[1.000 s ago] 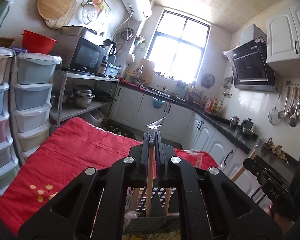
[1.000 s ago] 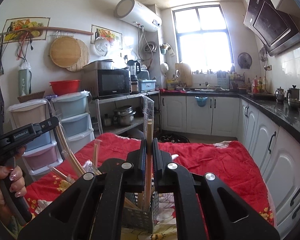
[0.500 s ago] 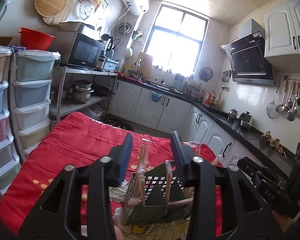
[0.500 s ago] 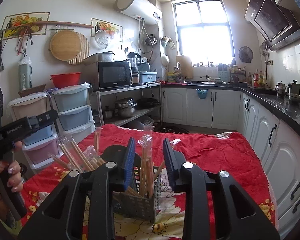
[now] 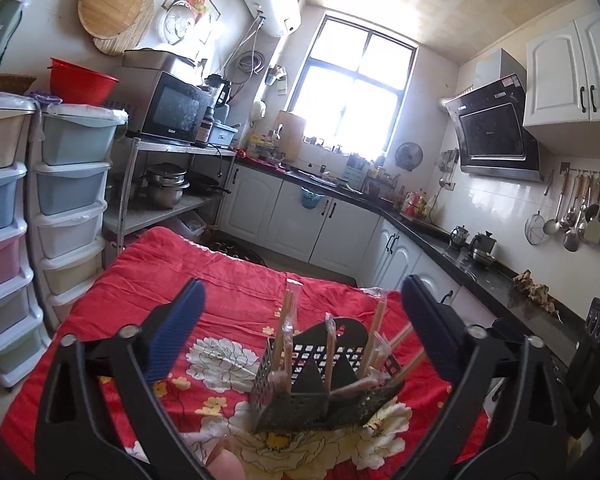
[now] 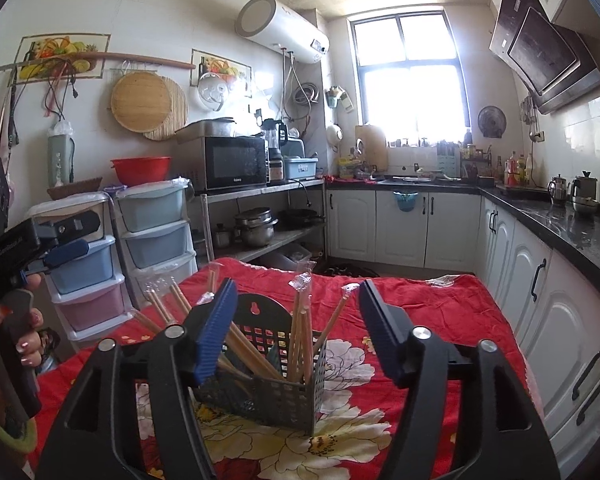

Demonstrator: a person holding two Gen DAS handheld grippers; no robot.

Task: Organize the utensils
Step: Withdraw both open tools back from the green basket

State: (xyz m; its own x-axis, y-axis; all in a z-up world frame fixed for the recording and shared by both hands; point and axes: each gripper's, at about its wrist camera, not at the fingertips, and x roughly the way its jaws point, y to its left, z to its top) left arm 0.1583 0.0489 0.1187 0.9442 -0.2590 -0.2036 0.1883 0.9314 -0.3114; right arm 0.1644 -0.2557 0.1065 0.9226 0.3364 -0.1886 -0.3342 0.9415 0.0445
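One perforated utensil basket (image 6: 260, 396) stands on one red floral cloth (image 6: 440, 312). It contains roughly eight wrapped chopsticks (image 6: 302, 336); the exact count is unclear. Two kettles (image 6: 572, 190) sit at 3 o'clock.

1. The lower ends of the chopsticks (image 6: 305, 332) are hidden inside the holder (image 6: 268, 396).
2. The right gripper's finger (image 6: 214, 328) covers the holder's left part.
3. The hand (image 6: 4, 344) is cut off at the left edge.
4. A blurred pink shape (image 5: 226, 465) at the bottom edge cannot be identified.
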